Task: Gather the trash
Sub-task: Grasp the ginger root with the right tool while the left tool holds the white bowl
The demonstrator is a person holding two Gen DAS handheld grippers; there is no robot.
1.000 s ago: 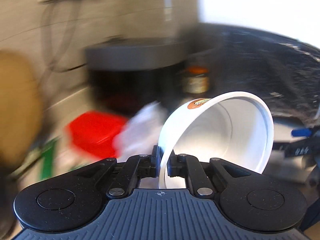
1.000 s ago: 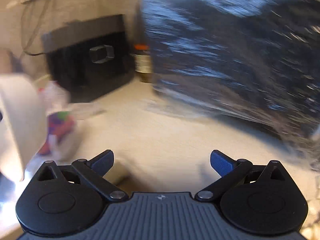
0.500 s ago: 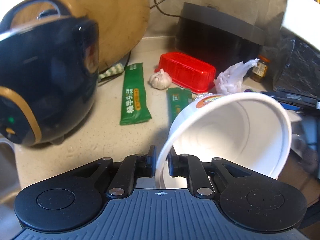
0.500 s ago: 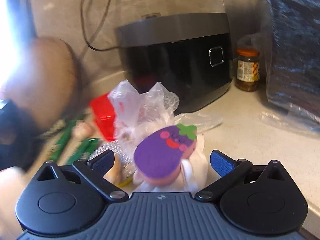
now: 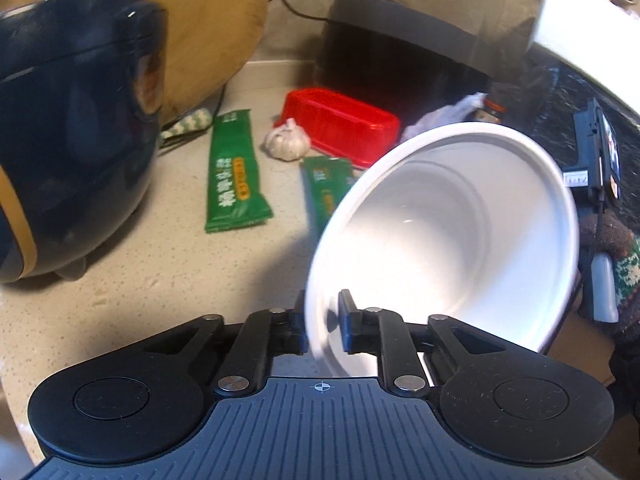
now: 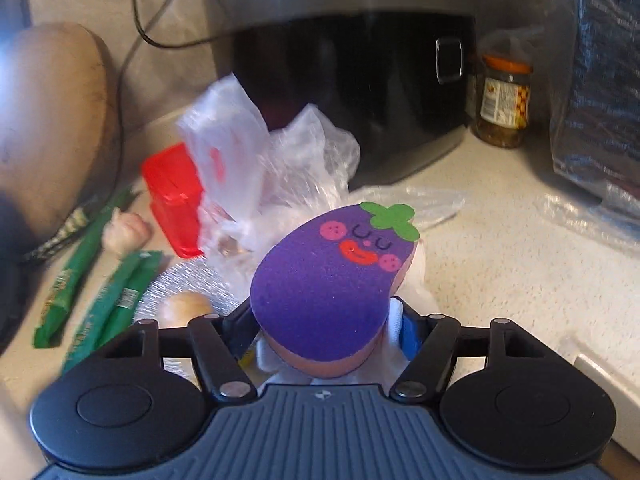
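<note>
My left gripper (image 5: 322, 320) is shut on the rim of a white paper bowl (image 5: 460, 240), which is tilted with its empty inside facing the camera. In the right wrist view a purple eggplant-shaped sponge (image 6: 320, 280) lies on crumpled white tissue (image 6: 394, 328) on the counter. My right gripper (image 6: 324, 332) is closing around them, and its fingers touch the sponge's side and the tissue. A crumpled clear plastic bag (image 6: 280, 168) lies just behind the sponge. Two green sachets (image 5: 234, 172) (image 5: 326, 188) lie flat on the counter.
A dark rice cooker (image 5: 72, 120) stands at the left with a round wooden board (image 5: 212, 28) behind it. A red box (image 5: 340, 120) and a garlic bulb (image 5: 286, 144) lie mid-counter. A black appliance (image 6: 360, 80), a jar (image 6: 504, 104) and a black bag (image 6: 600, 60) stand behind.
Both grippers swung left from the black bag to the cluttered counter. The right gripper's fingers have come in from wide open onto the sponge. The left gripper kept hold of the bowl.
</note>
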